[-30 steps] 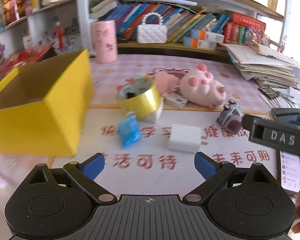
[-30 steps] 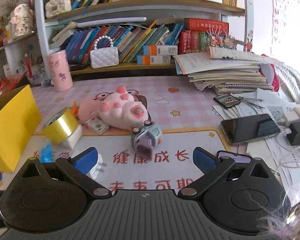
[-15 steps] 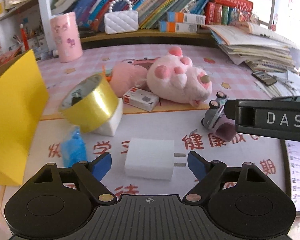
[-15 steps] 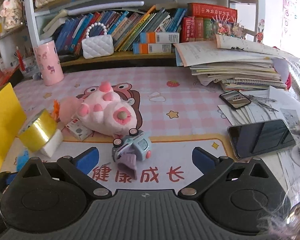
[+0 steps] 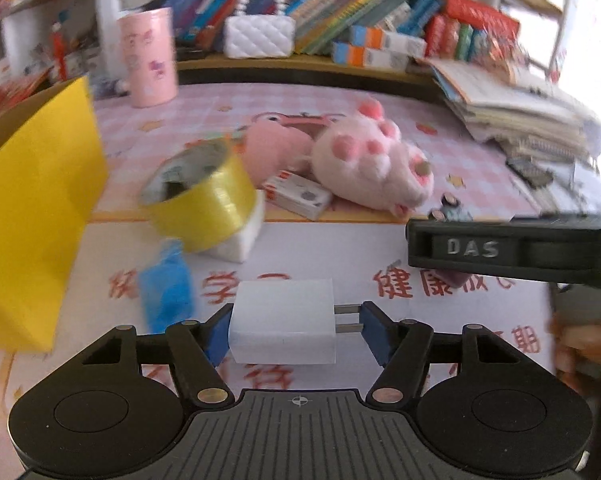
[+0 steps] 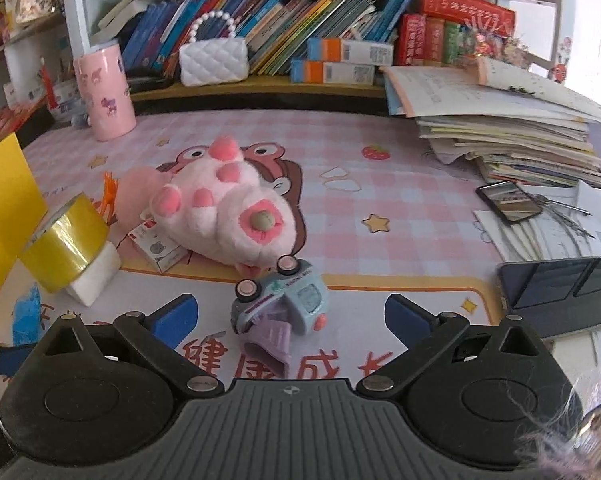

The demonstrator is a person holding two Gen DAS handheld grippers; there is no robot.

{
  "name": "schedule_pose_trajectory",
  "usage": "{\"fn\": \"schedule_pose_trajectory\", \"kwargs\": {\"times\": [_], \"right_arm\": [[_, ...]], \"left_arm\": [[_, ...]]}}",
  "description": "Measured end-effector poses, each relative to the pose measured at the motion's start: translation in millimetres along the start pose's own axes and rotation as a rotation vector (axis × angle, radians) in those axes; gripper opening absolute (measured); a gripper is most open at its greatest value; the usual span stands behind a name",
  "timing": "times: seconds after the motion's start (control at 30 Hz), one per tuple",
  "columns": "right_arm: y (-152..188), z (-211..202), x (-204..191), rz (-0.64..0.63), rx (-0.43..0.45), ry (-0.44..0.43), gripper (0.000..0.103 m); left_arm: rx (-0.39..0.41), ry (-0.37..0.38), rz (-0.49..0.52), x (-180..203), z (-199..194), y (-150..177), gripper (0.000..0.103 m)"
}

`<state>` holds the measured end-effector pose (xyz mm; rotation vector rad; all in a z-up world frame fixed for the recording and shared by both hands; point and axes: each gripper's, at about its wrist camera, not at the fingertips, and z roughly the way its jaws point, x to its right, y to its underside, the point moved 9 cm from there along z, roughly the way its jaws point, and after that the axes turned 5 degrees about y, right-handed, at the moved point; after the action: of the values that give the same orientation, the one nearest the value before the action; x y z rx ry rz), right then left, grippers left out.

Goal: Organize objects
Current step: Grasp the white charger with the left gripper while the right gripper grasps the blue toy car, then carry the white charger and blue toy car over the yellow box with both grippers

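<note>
Left gripper (image 5: pixel 294 326) low over the desk mat (image 5: pixel 340 248), jaws just been closing around the white charger plug (image 5: pixel 284 322); left pad touching its side, right pad at the prong tips, firm pinch not certain. Right gripper (image 6: pixel 292 316) spread wide, nothing pinched; toy car (image 6: pixel 284 300) lies tipped between its fingers, untouched. Blue wrapper (image 5: pixel 166 292) just left of the charger. Beyond: gold tape roll (image 5: pixel 200 200) leaning on a white foam block (image 5: pixel 244 236), small white box (image 5: pixel 298 196), pink plush toy (image 6: pixel 220 216). Yellow box (image 5: pixel 32 208) at left. Farther back: pink cup (image 6: pixel 104 96), white quilted purse (image 6: pixel 214 60) on the shelf.
</note>
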<state>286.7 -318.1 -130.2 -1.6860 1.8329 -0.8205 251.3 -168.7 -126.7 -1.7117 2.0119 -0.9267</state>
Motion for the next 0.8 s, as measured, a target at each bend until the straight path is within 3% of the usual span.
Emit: {"fn": "schedule_pose_trajectory", "kwargs": {"times": [0.07,0.17,0.3,0.57,0.8], "right_arm": [[1,7,-4,-0.004,-0.012,-0.004,0.101],[2,18,-8,-0.01,-0.038,-0.003,0.087],[7,25,-7,-0.02,-0.056,0.027,0.058],[10,-15,-19,-0.02,-0.015,-0.001,0.057],[29,-80,-64,0.015,-0.012,-0.076,0.057]], "left_arm": [[0.009,0.002,-0.044,-11,-13,4,0.066],[0.016,0.0,-0.112,-27,-30,12,0.066],[0.02,-0.014,-0.167,-43,-46,21,0.066],[0.065,-0.036,-0.219,-70,-70,30,0.066],[0.091,-0.016,-0.258,-98,-93,46,0.066]]}}
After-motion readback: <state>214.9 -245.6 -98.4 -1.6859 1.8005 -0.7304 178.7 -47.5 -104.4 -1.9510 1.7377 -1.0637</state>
